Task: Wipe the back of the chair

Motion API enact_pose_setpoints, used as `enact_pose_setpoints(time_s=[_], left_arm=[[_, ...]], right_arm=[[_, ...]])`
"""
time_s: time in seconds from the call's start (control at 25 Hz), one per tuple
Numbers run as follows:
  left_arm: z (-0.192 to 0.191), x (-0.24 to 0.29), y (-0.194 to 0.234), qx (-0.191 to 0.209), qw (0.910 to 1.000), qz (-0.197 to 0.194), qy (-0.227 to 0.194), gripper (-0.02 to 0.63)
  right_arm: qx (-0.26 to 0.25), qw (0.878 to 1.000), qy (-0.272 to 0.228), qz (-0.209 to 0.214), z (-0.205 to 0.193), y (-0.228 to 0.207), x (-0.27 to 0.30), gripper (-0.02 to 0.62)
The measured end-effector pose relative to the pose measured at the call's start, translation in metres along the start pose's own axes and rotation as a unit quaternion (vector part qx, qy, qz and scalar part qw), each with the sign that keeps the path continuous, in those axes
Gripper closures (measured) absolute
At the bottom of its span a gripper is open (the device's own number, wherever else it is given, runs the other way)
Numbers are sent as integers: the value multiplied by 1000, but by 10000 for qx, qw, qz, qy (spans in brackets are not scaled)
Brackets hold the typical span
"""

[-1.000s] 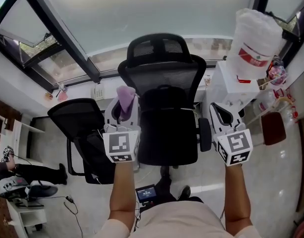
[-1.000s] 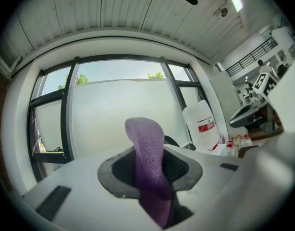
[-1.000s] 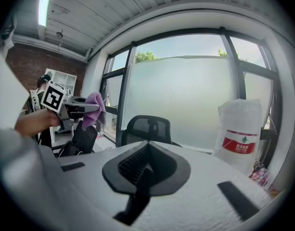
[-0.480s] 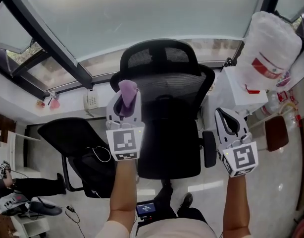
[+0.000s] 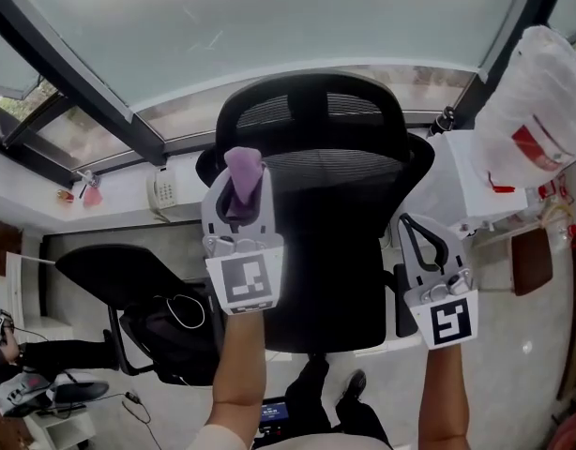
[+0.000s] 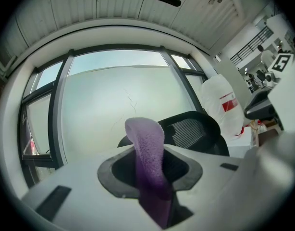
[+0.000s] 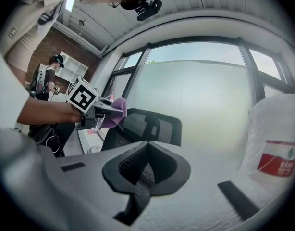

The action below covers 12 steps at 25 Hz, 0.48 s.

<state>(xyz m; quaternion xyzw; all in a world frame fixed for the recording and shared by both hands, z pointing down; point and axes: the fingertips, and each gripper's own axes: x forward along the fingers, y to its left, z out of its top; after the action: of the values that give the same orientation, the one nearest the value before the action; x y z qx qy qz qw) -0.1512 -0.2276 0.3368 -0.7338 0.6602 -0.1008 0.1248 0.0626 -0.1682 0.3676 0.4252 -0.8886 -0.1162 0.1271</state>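
A black mesh office chair faces away from me, its headrest toward the window. My left gripper is shut on a purple cloth that sticks up from its jaws, held at the left edge of the chair's back. The cloth fills the middle of the left gripper view, with the chair behind it. My right gripper is shut with nothing in it, beside the chair's right edge. The right gripper view shows the chair's headrest and the left gripper with the cloth.
A second black chair stands at the lower left. A white cabinet with a large white plastic bag is at the right. A wide window runs behind the chair, a telephone on its sill.
Both grippers rose and moved toward the chair's back, the left one carrying the cloth up beside the backrest. My view shifted closer to the chair.
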Motion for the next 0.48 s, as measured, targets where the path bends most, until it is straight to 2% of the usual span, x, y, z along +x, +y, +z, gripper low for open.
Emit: enact_pose_setpoints(time_s=[0.2,0.48], left_arm=[[-11,23,3,-102,9996,60,238,488],[-21,62,-11,-130,9999,-40,93,488]], right_arm=[[220,9992,346,-30,-34,4,13,600],[279,9979,562,-137,-56,1,16,600]])
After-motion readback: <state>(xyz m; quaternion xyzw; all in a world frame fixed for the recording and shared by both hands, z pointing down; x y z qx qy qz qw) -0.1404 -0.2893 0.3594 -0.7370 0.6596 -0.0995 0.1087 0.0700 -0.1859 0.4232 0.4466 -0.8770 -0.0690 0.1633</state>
